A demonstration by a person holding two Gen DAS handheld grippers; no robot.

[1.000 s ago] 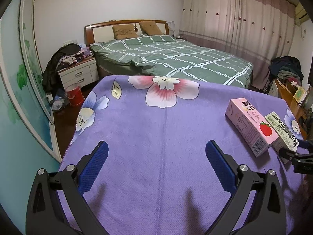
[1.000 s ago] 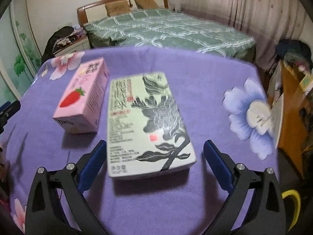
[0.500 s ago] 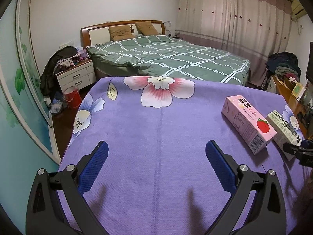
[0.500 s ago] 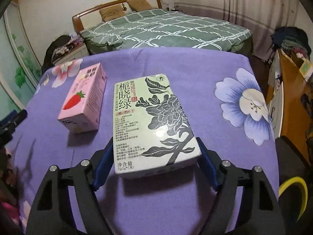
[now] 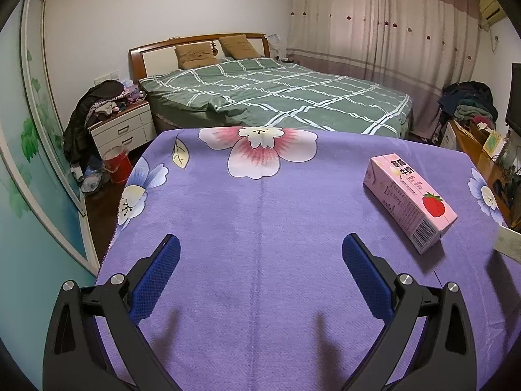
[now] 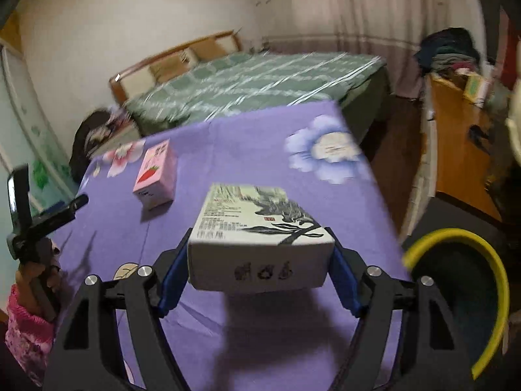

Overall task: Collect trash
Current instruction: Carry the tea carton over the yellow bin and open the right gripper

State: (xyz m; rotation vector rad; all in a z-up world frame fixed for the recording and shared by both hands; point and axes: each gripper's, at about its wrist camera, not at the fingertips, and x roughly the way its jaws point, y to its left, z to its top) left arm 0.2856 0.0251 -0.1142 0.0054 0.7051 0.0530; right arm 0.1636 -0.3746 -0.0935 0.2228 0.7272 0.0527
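My right gripper point(image 6: 260, 254) is shut on a pale green box printed with a black flower point(image 6: 260, 224), holding it lifted above the purple cloth; its shadow falls underneath. A pink strawberry milk carton point(image 6: 155, 176) point(image 5: 412, 200) lies flat on the purple flowered tablecloth point(image 5: 260, 228). My left gripper point(image 5: 259, 262) hovers open over bare cloth, well left of the carton, nothing between its blue pads. A corner of the lifted box point(image 5: 508, 244) shows at the right edge of the left wrist view. The left gripper point(image 6: 49, 218) also appears at the left of the right wrist view, held by a hand in a pink sleeve.
A dark bin with a yellow rim point(image 6: 469, 290) stands on the floor just past the table's right edge. Beyond the table are a bed with a green checked cover point(image 5: 276, 97), a nightstand point(image 5: 123, 127), a red bucket point(image 5: 115, 164) and an orange cabinet point(image 6: 462, 140).
The right gripper closed on the green box, lifted it off the cloth and swung right toward the bin. The left gripper stayed open and nearly still.
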